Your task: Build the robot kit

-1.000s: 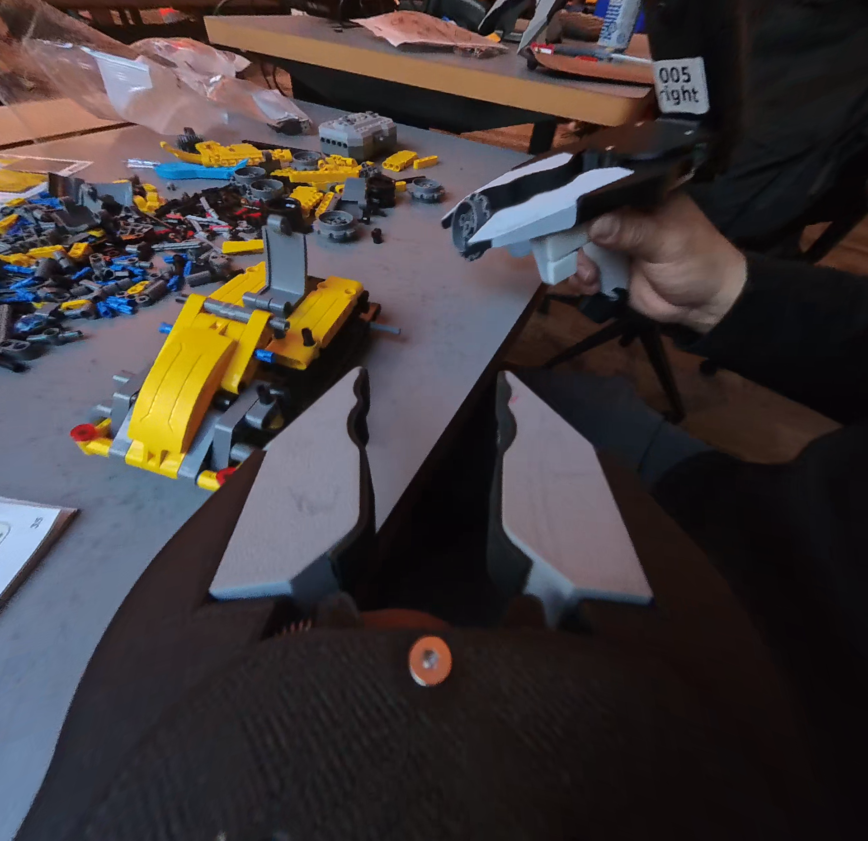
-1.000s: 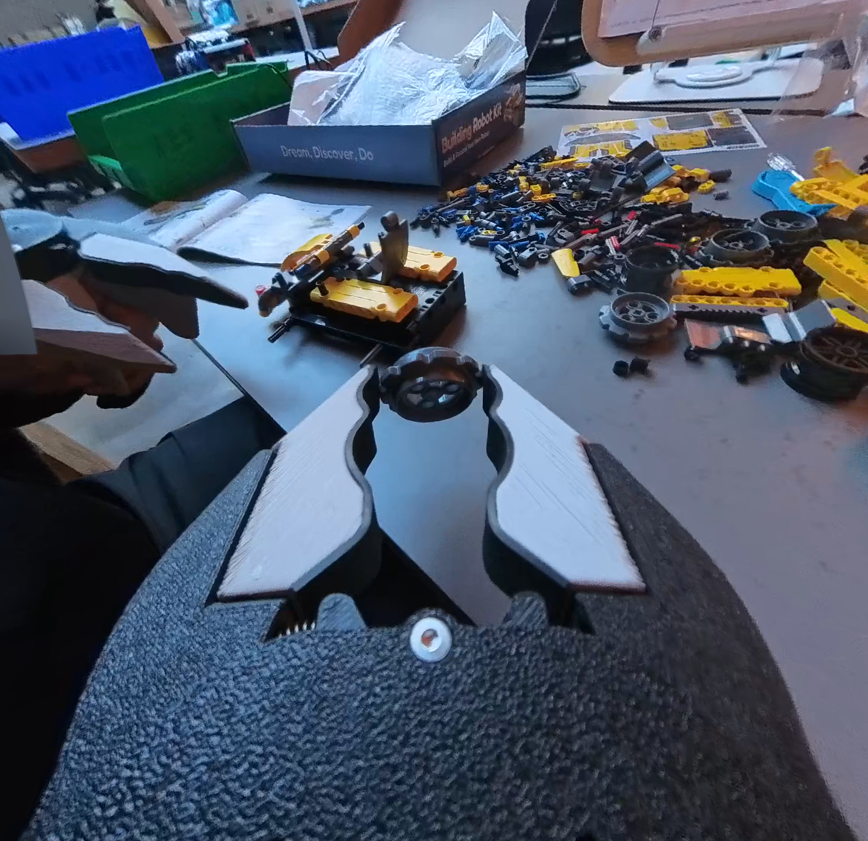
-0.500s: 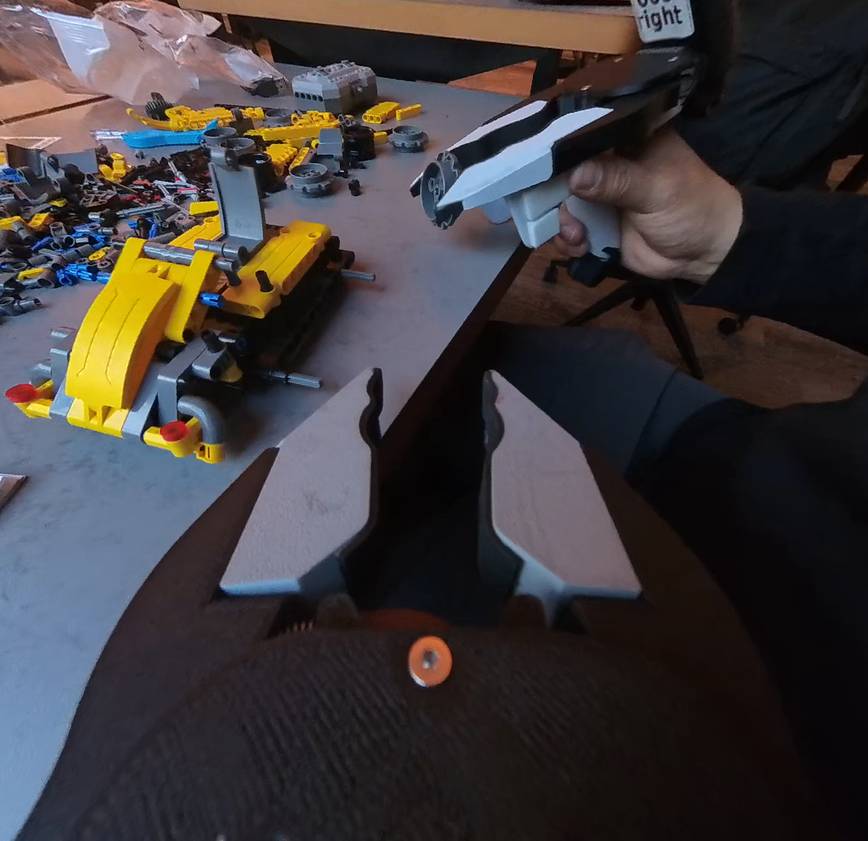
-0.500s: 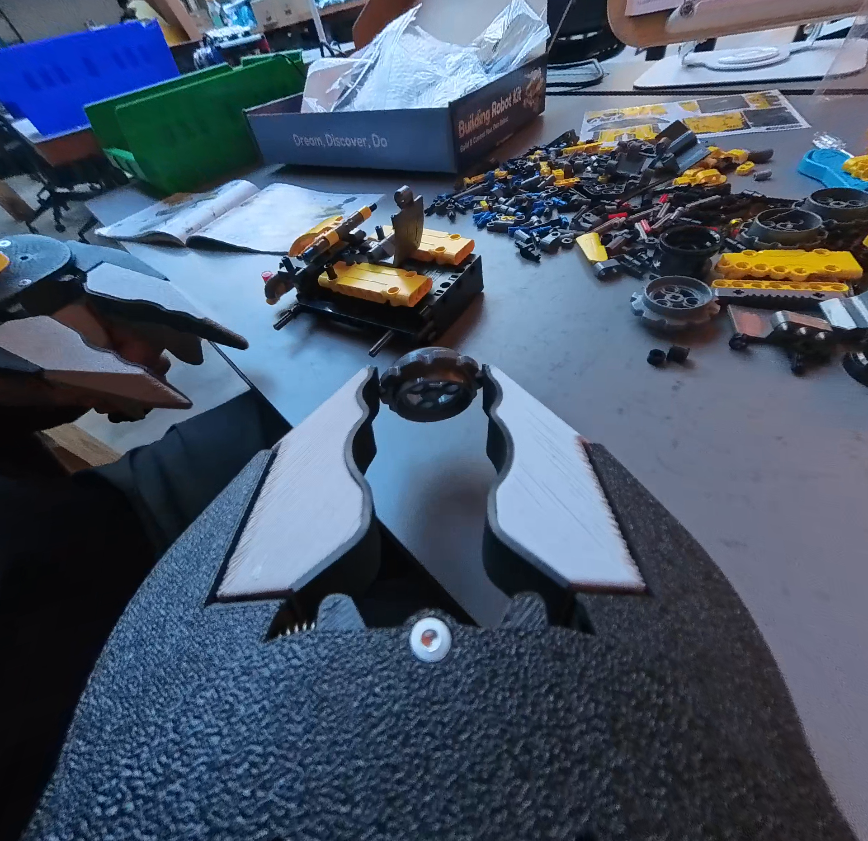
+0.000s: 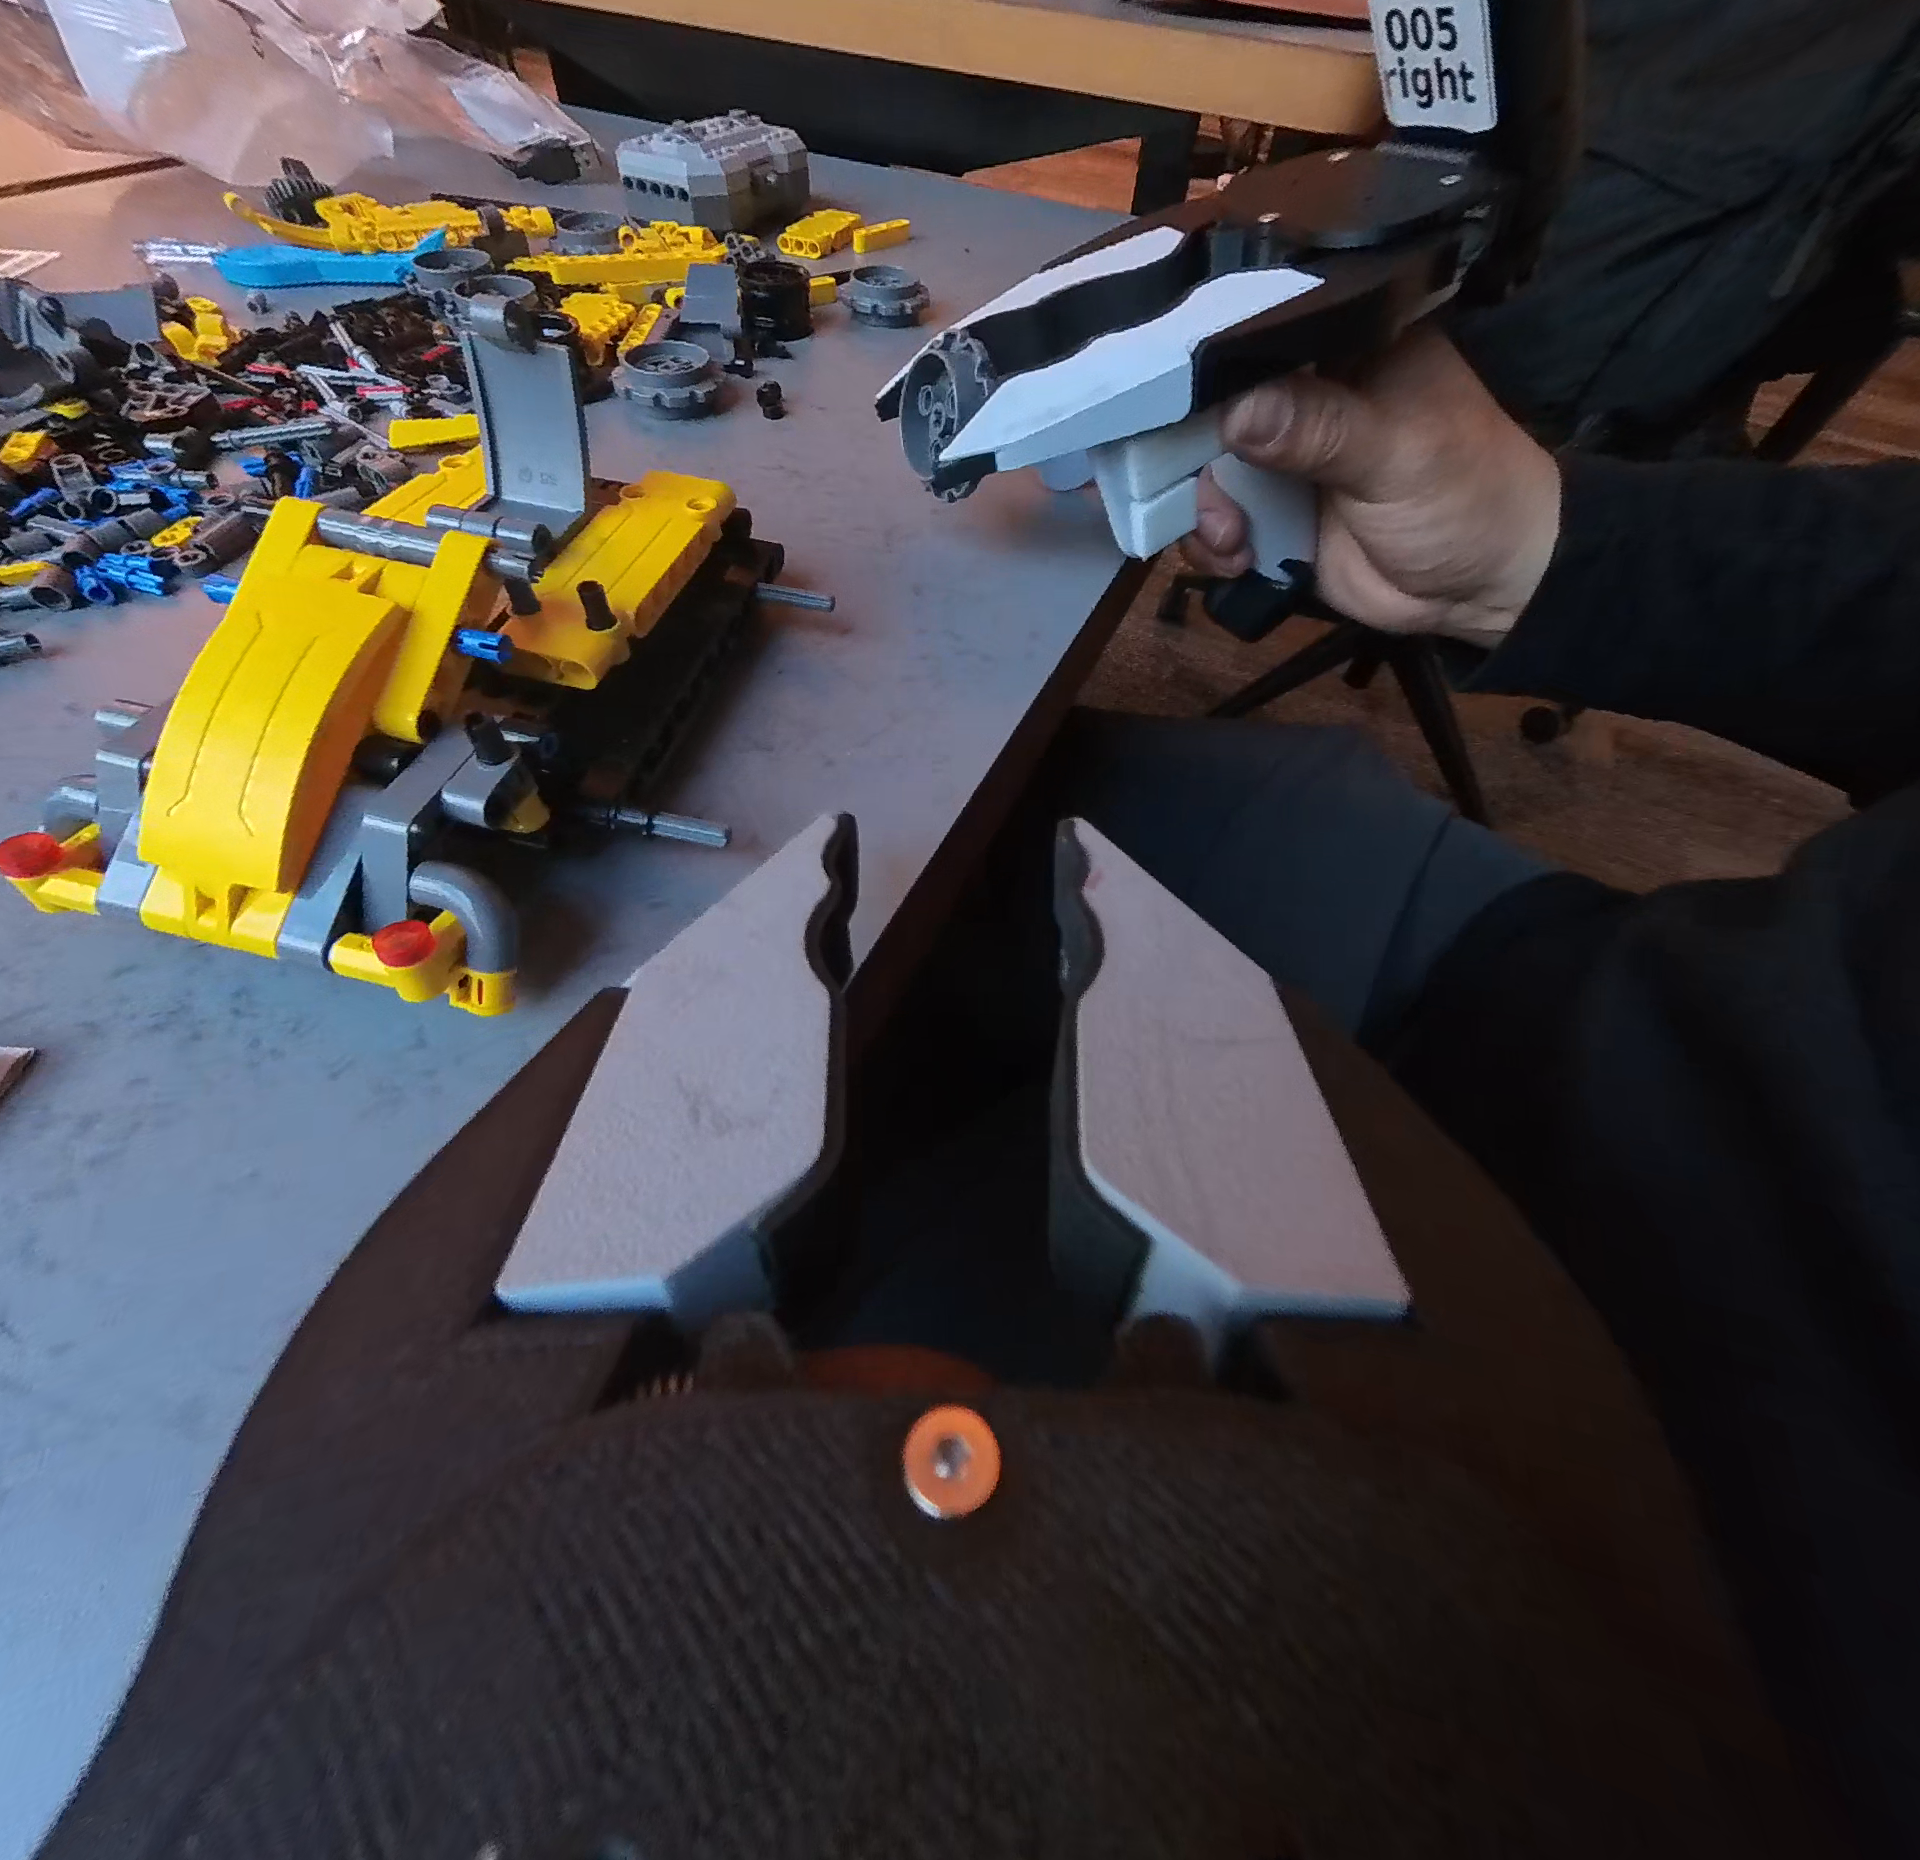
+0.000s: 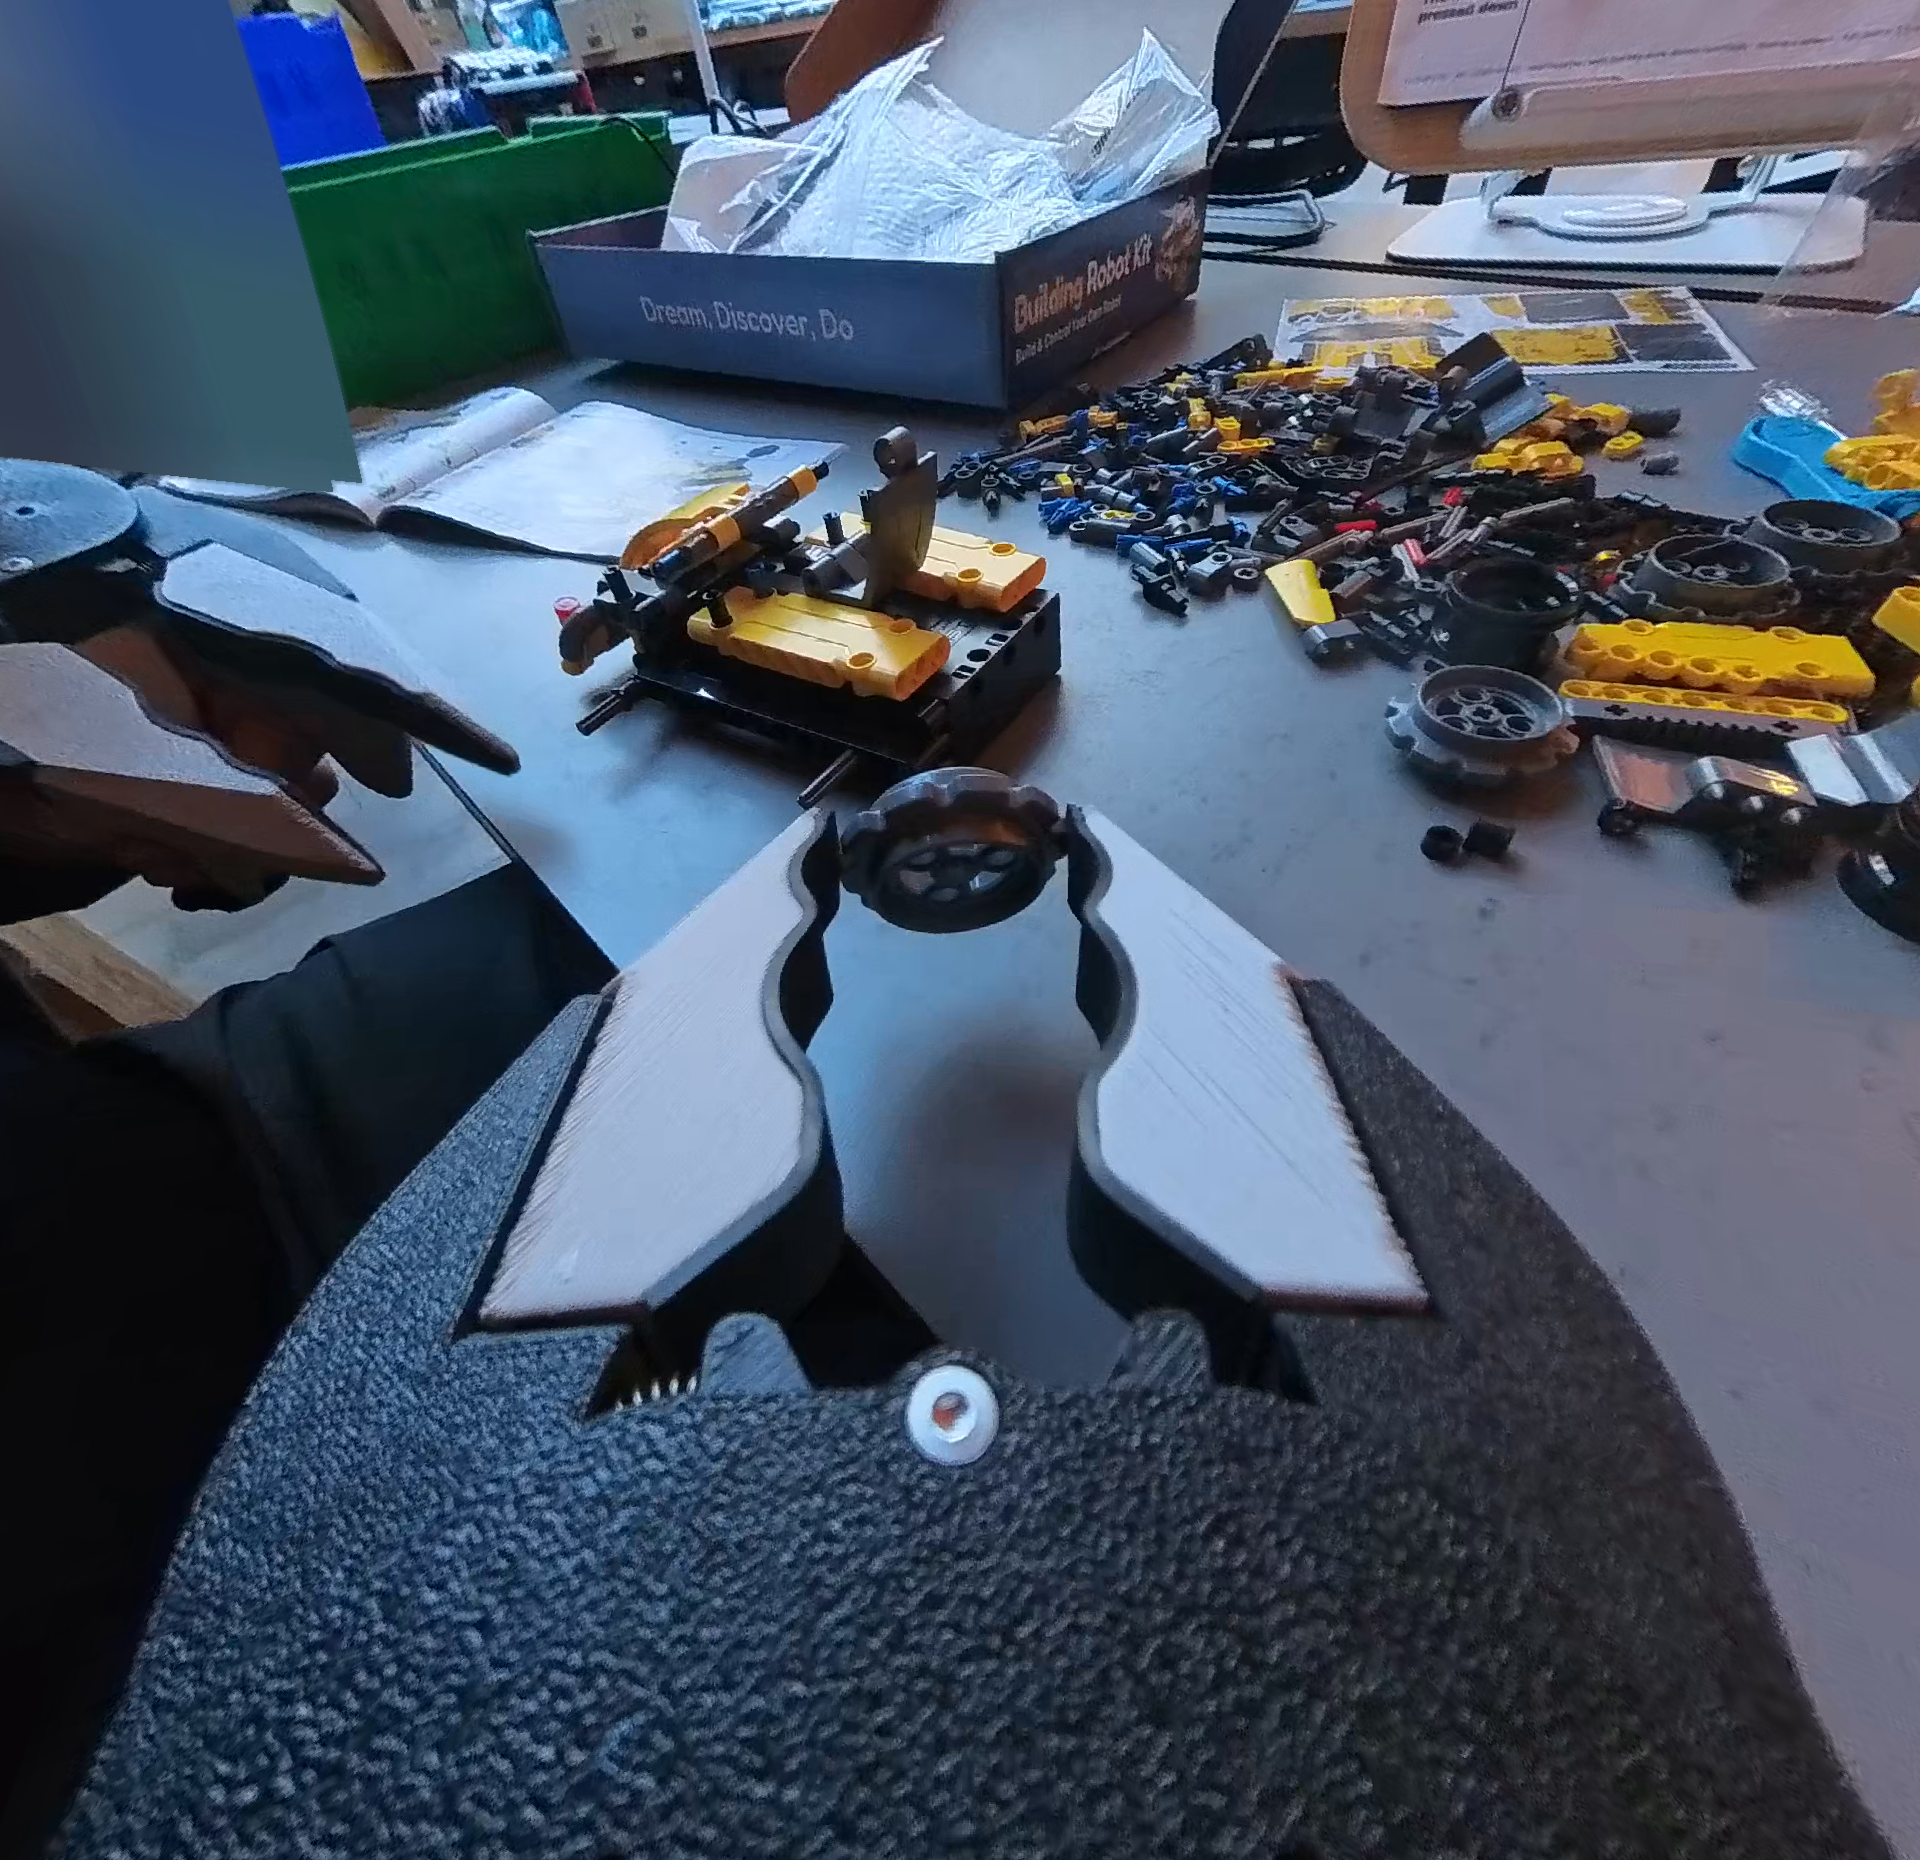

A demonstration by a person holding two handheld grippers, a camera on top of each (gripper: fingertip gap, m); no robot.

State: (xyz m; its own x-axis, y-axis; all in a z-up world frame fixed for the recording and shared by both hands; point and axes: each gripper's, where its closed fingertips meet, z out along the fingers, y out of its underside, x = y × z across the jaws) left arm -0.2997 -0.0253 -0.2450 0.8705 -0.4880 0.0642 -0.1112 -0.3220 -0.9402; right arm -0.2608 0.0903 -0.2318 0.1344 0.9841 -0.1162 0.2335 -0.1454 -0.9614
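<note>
My right gripper (image 6: 951,849) is shut on a dark grey wheel hub (image 6: 954,854) and holds it above the table's near edge, a little short of the yellow and black brick vehicle (image 6: 821,615). In the left wrist view the right gripper (image 5: 935,418) shows with the hub (image 5: 928,413) at its tips, right of the vehicle (image 5: 343,709). My left gripper (image 5: 956,875) is open and empty, over the table's front edge, close to the vehicle's bare side axles (image 5: 675,826). It also shows at the left in the right wrist view (image 6: 416,802).
Loose black, blue and yellow parts (image 6: 1299,480) and several wheel hubs (image 6: 1475,714) lie right of the vehicle. An open box with plastic bags (image 6: 883,283) and an open booklet (image 6: 582,470) stand behind. A grey motor block (image 5: 717,163) sits at the far table edge. My right gripper is the nearer one to the grey motor block (image 5: 717,163): about 30 cm, against 45 cm.
The left gripper has moved closer to the vehicle and its fingers have narrowed a little. The right gripper, still holding the hub, has drifted slightly toward the vehicle.
</note>
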